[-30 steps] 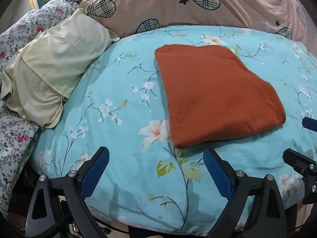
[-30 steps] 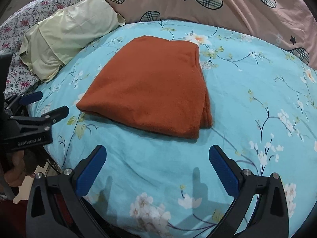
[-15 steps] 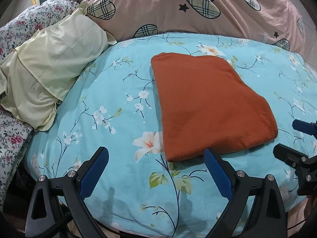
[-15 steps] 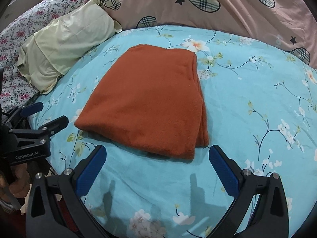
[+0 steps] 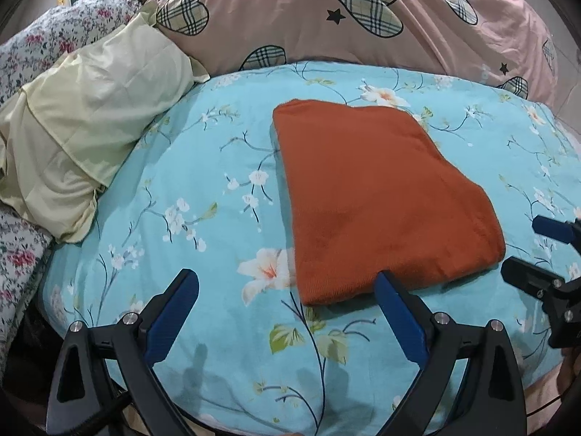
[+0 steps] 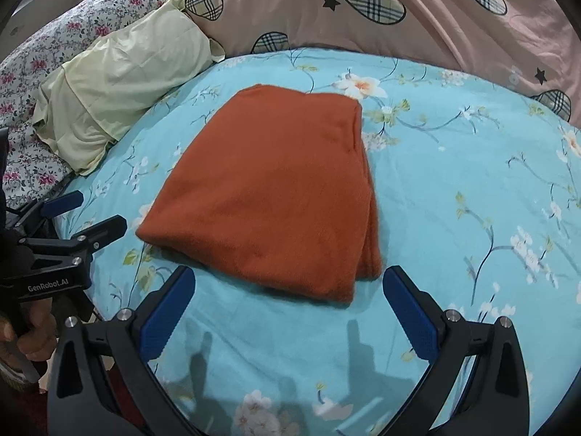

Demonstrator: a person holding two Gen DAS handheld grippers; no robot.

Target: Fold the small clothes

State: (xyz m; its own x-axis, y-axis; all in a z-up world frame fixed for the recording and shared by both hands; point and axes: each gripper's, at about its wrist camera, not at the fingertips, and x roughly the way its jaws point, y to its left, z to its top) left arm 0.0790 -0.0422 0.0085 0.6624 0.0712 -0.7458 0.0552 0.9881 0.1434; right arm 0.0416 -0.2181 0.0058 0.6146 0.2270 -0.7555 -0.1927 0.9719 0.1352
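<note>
A rust-orange garment (image 5: 377,200) lies folded into a flat rectangle on the light blue floral bedspread (image 5: 203,196). In the right wrist view the garment (image 6: 276,196) shows stacked layers along its right edge. My left gripper (image 5: 287,287) is open and empty, its right fingertip just at the garment's near left corner. My right gripper (image 6: 288,283) is open and empty, straddling the garment's near edge just in front of it. The left gripper also shows at the left of the right wrist view (image 6: 87,214), and the right gripper at the right of the left wrist view (image 5: 526,250).
A pale yellow pillow (image 5: 83,138) lies at the left of the bed. A pink quilt with plaid hearts (image 5: 363,11) is piled behind the garment. A floral pillow (image 5: 21,254) sits at the far left. The bed's near edge runs just below both grippers.
Both grippers have moved forward toward the garment, which now sits lower and larger in both views. The garment has not changed shape, and both grippers stay open.
</note>
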